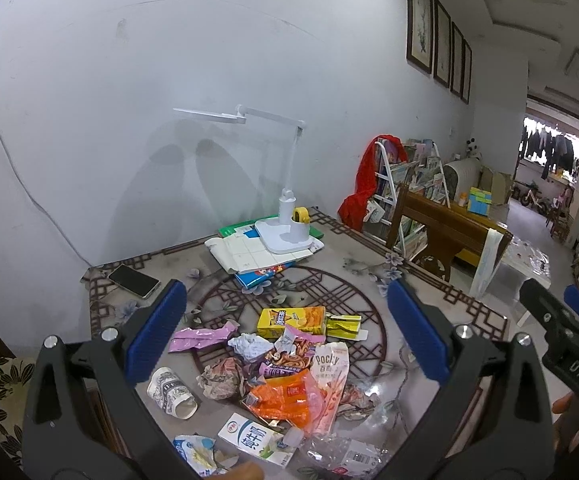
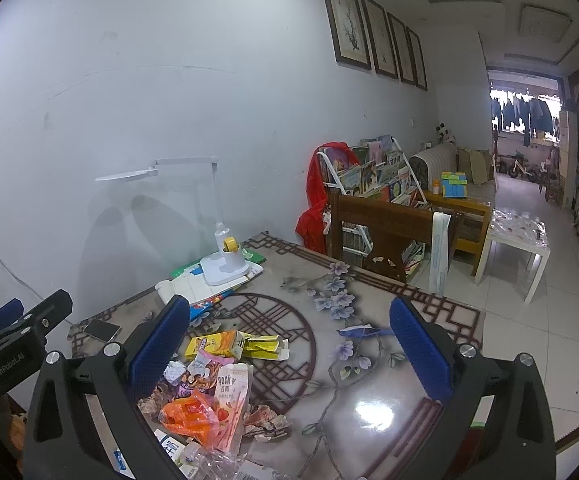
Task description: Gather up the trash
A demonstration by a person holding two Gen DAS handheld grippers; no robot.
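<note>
A heap of trash lies on the patterned table (image 1: 369, 280): a yellow snack box (image 1: 291, 321), a Pocky wrapper (image 1: 331, 376), an orange wrapper (image 1: 289, 398), a pink wrapper (image 1: 201, 338), a paper cup (image 1: 171, 396) on its side, a milk carton (image 1: 255, 442) and crumpled paper (image 1: 221, 378). My left gripper (image 1: 287, 332) hangs open above the heap, holding nothing. My right gripper (image 2: 289, 346) is also open and holds nothing; it hovers over the heap's right side, with the Pocky wrapper (image 2: 231, 394) and the orange wrapper (image 2: 193, 416) near its left finger.
A white desk lamp (image 1: 285, 224) stands on books and papers (image 1: 249, 256) at the table's far side. A phone (image 1: 133, 281) lies at the far left corner. A wooden chair (image 2: 385, 236) sits beyond the table, with a bookshelf (image 2: 373, 176) and a white side table (image 2: 517, 240) behind.
</note>
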